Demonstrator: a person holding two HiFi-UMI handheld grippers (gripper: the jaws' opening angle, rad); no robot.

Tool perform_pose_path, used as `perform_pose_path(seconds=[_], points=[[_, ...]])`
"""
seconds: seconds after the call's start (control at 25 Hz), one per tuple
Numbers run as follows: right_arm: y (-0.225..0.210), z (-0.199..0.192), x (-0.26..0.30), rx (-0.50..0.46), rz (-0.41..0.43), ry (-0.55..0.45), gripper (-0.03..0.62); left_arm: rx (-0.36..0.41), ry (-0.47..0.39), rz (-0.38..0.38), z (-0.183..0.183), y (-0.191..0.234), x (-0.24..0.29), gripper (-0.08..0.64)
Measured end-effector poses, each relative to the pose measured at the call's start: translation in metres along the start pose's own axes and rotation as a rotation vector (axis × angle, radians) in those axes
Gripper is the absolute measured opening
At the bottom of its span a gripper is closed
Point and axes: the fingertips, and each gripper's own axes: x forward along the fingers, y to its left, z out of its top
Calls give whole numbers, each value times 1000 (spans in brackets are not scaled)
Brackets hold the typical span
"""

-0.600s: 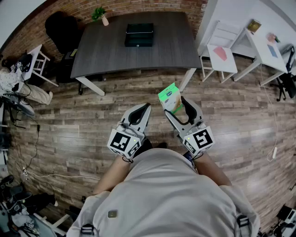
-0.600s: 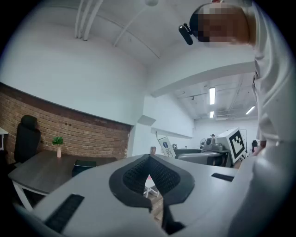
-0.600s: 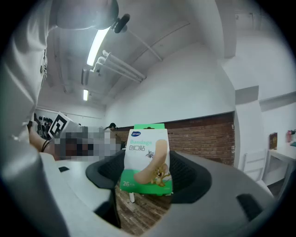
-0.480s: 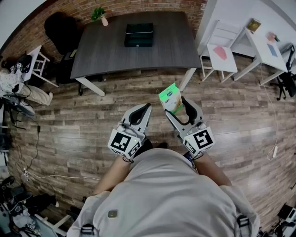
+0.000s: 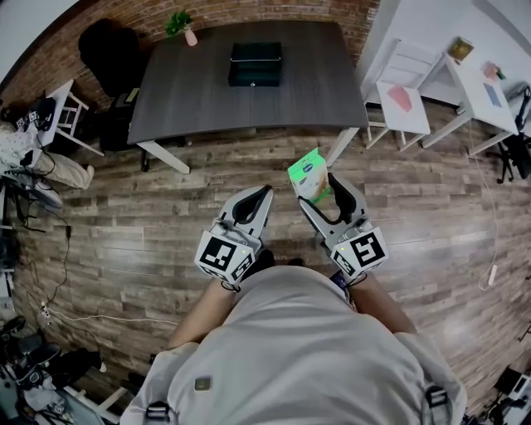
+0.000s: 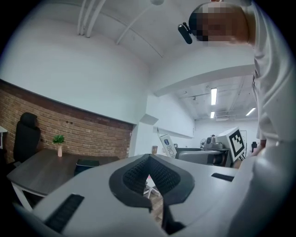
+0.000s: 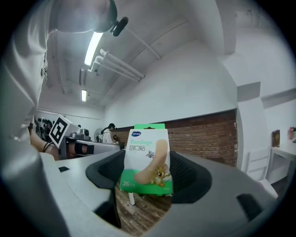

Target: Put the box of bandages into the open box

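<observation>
My right gripper (image 5: 319,189) is shut on the box of bandages (image 5: 308,173), a white and green carton that stands upright between its jaws over the wooden floor. In the right gripper view the bandage box (image 7: 147,160) fills the gap between the dark pads, and the right gripper (image 7: 148,178) clamps its sides. My left gripper (image 5: 252,202) hangs beside it, shut with nothing in it; its pads (image 6: 138,178) meet in the left gripper view. The open box (image 5: 255,64), dark and shallow, sits far ahead on the grey table (image 5: 315,91), also seen as the open box (image 6: 86,163).
A small potted plant (image 5: 182,25) stands at the table's far left corner. A black chair (image 5: 108,51) is left of the table. White chairs and a white desk (image 5: 477,83) stand at the right. A person sits at the far left (image 5: 33,158). Cables lie on the floor.
Both grippers and the bandage box keep their pose; the table and open box have shifted slightly right in the head view as the head moves.
</observation>
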Motion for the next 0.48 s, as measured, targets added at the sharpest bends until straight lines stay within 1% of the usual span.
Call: perform_pose_path(seconds=[0.2, 0.32, 0.48], points=[[4, 1, 47, -15, 10, 2, 298, -9, -5, -5, 4, 46, 2, 15], [4, 3, 81, -24, -8, 8, 298, -11, -11, -12, 9, 79, 3, 15], [6, 12, 122, -24, -34, 17, 298, 3, -15, -46, 21, 119, 5, 15]])
